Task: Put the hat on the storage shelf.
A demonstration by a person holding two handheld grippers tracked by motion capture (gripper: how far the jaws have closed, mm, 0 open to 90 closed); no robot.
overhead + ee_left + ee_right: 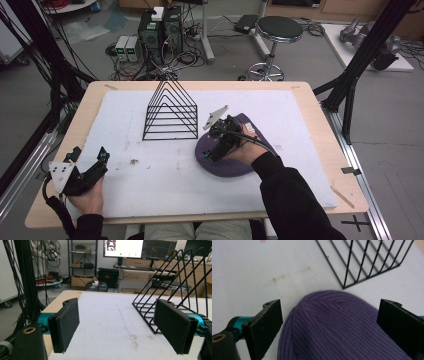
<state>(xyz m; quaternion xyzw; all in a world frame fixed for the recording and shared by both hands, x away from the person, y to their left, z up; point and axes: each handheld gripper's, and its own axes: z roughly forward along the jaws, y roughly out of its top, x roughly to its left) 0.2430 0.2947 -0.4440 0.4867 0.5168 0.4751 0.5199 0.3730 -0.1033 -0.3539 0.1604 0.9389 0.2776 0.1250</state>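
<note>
High view, right gripper (pixel 216 142): jaws wide apart, over the purple hat (pixel 235 162).
Left gripper (pixel 89 159): jaws wide apart, holding nothing.
Black wire rack (pixel 170 112): near the hat.

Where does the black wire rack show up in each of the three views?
High view: the black wire rack stands upright at centre, left of the purple knit hat.
Left gripper view: right side, behind the right jaw.
Right gripper view: top right, its base wires just past the hat's crown.
Shared landmark: the white foam sheet under everything.
</note>
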